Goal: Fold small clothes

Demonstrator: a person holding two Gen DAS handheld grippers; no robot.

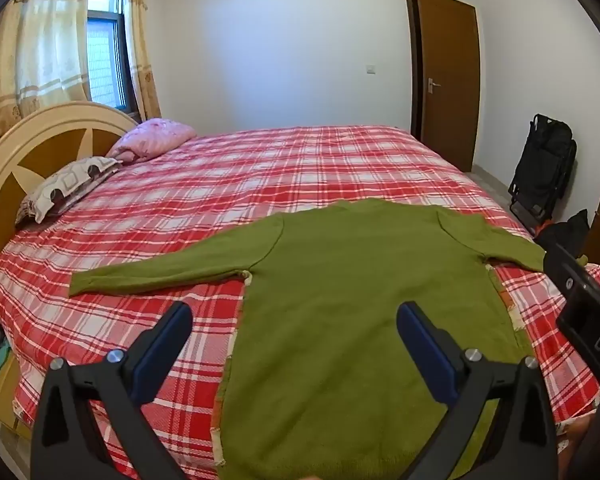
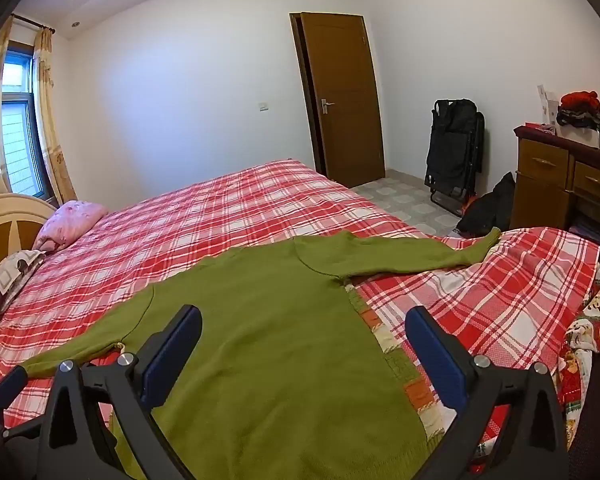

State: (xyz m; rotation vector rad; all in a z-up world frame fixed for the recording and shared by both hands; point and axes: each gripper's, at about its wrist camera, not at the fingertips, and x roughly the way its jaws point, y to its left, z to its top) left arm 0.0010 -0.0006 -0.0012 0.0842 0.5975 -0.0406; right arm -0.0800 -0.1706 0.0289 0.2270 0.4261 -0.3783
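Observation:
A green knit sweater [image 1: 340, 300] lies flat, back side up, on the red plaid bed [image 1: 260, 176], both sleeves spread out sideways. Its left sleeve [image 1: 160, 268] points toward the headboard; its right sleeve [image 2: 400, 256] reaches the bed's foot end. My left gripper [image 1: 294, 320] is open and empty, hovering over the sweater's lower left part. My right gripper [image 2: 304, 324] is open and empty, hovering over the sweater's [image 2: 280, 340] lower right part. The right gripper's body shows at the right edge of the left wrist view [image 1: 588, 304].
Two pillows [image 1: 100, 164] lie by the cream headboard [image 1: 32, 148]. A brown door [image 2: 340, 96], a folded black chair [image 2: 456, 148], a dark bag [image 2: 488, 208] and a wooden dresser [image 2: 564, 176] stand beyond the foot end. A patterned quilt [image 2: 592, 320] hangs off the bed's right corner.

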